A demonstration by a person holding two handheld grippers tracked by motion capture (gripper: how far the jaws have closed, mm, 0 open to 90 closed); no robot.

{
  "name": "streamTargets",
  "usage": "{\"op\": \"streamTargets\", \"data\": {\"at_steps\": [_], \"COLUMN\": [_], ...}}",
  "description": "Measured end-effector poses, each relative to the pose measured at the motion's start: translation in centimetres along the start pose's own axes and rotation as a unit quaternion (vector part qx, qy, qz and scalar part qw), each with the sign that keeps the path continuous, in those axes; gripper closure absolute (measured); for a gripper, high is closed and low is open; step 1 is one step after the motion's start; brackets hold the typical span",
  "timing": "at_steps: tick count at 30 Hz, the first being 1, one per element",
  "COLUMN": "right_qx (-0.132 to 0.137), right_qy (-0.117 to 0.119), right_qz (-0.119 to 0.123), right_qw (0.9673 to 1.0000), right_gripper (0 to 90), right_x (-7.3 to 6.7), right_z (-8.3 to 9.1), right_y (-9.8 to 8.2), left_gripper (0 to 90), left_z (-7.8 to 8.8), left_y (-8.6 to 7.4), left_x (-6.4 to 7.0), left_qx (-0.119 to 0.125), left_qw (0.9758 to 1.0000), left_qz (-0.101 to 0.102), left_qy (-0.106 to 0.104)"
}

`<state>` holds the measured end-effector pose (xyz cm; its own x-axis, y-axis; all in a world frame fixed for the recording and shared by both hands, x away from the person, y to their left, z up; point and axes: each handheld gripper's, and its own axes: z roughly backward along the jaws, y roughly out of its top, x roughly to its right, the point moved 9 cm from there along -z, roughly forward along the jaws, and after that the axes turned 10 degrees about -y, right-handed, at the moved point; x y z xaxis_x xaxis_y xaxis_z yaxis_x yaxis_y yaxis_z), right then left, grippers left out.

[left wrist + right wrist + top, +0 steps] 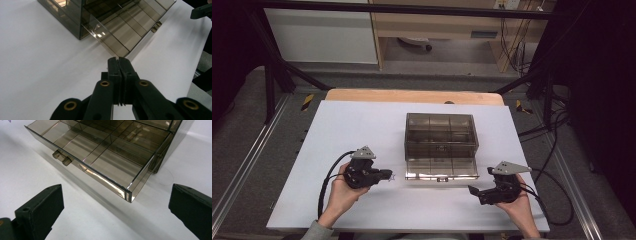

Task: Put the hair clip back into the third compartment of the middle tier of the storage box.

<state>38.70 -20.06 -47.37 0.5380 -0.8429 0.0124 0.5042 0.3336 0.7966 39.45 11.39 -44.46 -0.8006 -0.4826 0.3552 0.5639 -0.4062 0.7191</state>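
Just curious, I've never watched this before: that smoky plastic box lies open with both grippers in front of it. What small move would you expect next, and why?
Probably the right gripper eases forward toward the lid of the box. Its jaws stand wide open and face the lid's near corner, while the left gripper is shut beside the lid's other end. The compartments look empty, so closing the lid by its latch tabs seems likely, though that's a guess.

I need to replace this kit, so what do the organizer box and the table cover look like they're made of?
The organizer box looks like smoke-tinted clear hard plastic: you see its dividers through the walls, and the edges give glossy highlights. The table cover looks like a matte white sheet, perhaps paper or laminate; it shows soft shadows and no glare. A bare strip at its far edge looks like wood.
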Motion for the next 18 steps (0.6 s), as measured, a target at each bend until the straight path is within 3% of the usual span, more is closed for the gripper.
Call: {"op": "streamTargets", "data": {"at_steps": [18], "right_qx": [-0.001], "right_qy": [0.0], "right_qz": [0.0], "right_qw": [1.0], "right_gripper": [0.6], "right_x": [0.0], "right_z": [0.0], "right_y": [0.0], "left_gripper": [87.7], "left_z": [-0.6], "left_y": [1.8], "left_x": [0.7], "left_qx": [0.002], "left_qw": [0.9999], "left_qz": [-0.015], "left_qy": [-0.007]}}
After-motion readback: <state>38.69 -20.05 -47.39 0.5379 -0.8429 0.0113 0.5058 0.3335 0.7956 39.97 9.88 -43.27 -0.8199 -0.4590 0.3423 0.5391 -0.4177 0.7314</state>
